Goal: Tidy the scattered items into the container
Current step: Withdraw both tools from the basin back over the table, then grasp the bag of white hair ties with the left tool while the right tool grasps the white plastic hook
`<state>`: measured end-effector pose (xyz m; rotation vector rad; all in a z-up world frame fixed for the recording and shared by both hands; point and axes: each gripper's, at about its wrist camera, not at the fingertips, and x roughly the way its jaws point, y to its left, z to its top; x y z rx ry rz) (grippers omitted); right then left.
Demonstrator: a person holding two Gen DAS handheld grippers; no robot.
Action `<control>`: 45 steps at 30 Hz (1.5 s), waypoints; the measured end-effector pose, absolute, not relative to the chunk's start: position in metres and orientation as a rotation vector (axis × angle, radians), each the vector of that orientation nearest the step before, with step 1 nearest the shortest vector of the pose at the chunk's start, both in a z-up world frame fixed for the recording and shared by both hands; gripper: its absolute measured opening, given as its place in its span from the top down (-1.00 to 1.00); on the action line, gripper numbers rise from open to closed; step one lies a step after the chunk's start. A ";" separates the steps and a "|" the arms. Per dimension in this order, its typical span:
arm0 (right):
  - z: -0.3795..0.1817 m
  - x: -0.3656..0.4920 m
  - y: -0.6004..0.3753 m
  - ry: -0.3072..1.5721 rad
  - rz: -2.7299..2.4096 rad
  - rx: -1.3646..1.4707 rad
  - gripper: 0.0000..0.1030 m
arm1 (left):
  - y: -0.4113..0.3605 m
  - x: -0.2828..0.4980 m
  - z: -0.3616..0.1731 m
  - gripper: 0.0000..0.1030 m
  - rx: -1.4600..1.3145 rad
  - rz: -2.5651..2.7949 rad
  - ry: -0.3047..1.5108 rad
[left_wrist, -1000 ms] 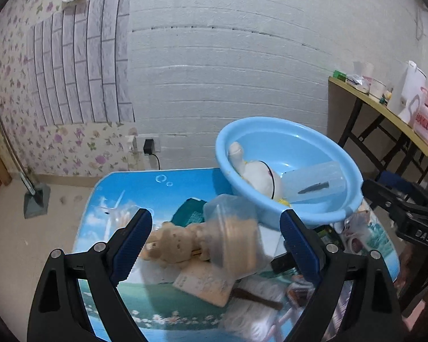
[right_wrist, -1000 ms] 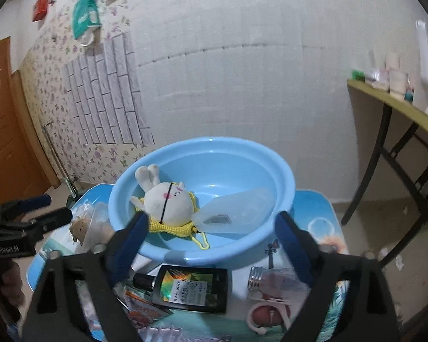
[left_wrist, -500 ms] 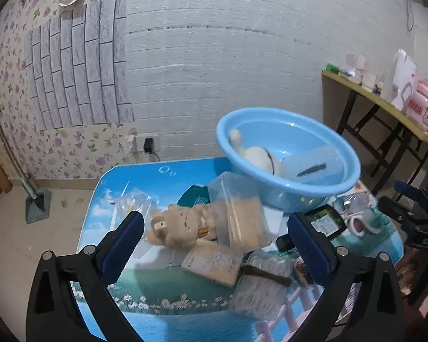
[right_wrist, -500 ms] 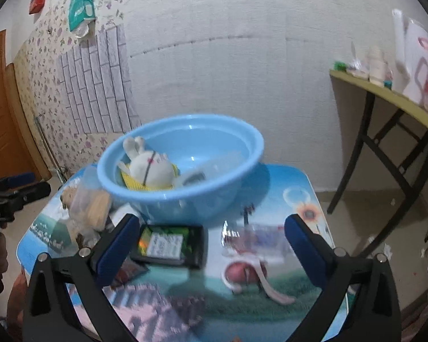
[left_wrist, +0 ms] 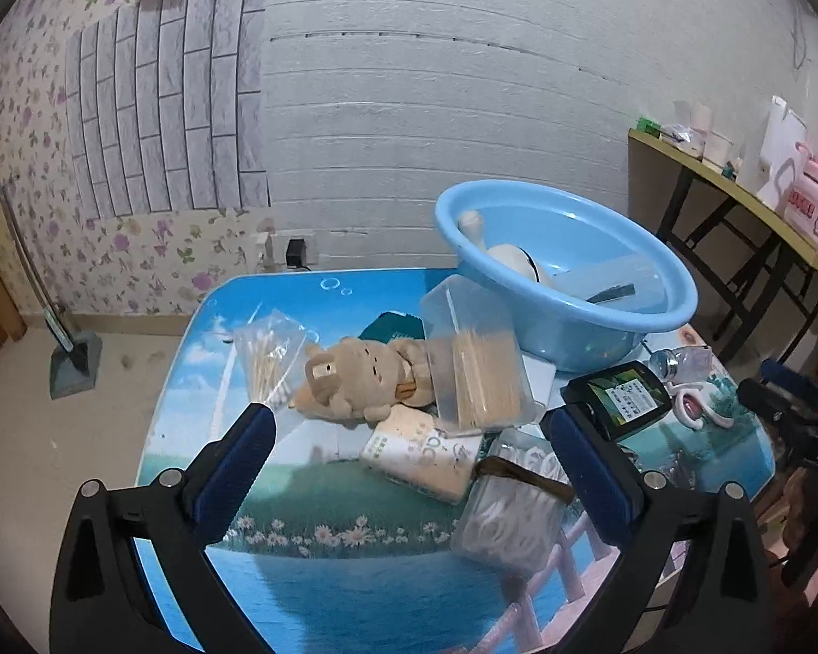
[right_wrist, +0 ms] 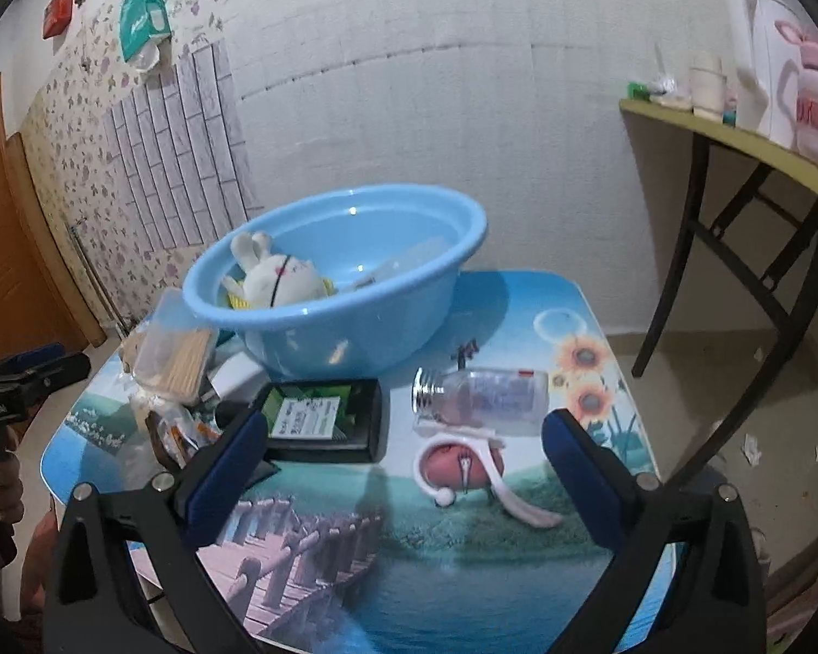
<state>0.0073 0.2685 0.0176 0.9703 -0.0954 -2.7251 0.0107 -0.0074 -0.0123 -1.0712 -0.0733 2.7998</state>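
Two handheld grippers hover over a small table [right_wrist: 518,588] printed with a blue landscape. Nearest the viewer, the left gripper [left_wrist: 409,471] has its blue-padded fingers spread wide and holds nothing; the right gripper [right_wrist: 403,471] is equally wide open and empty.

Just beyond the left gripper lies a clear bag of white rings [left_wrist: 510,518] with a brown band, then a flat cream packet [left_wrist: 422,449]. Behind these sit a tan plush bear [left_wrist: 354,381] on its side, a bag of cotton swabs [left_wrist: 270,359] to its left, and a clear box of wooden sticks [left_wrist: 477,362] leaning against the basin.

Just beyond the right gripper lie a black box with a green label [right_wrist: 322,417], a pink and white plastic piece [right_wrist: 463,471], and a clear glass bottle [right_wrist: 482,395] on its side with a silver cap.

Farthest back, on the table's rear edge, stands the container, a light blue basin [right_wrist: 354,349]. It already holds a white plush rabbit [right_wrist: 275,278] with a yellow garment and a clear flat case [left_wrist: 611,280].

By this view, the tidying seems to be at an early stage: two items are in the basin, while at least eight remain scattered on the table, all close to the basin.
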 end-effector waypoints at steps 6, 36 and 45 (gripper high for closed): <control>0.008 0.008 0.273 -0.117 -2.711 1.012 -0.99 | -0.009 0.016 -0.018 -0.97 -1.083 2.815 -0.015; -0.032 -0.006 0.284 -0.055 -2.701 1.200 -0.67 | 0.041 0.019 -0.074 -0.97 -1.173 2.577 0.157; -0.041 -0.020 0.279 0.021 -2.700 1.232 -0.64 | 0.049 0.020 -0.084 -0.32 -1.176 2.513 0.197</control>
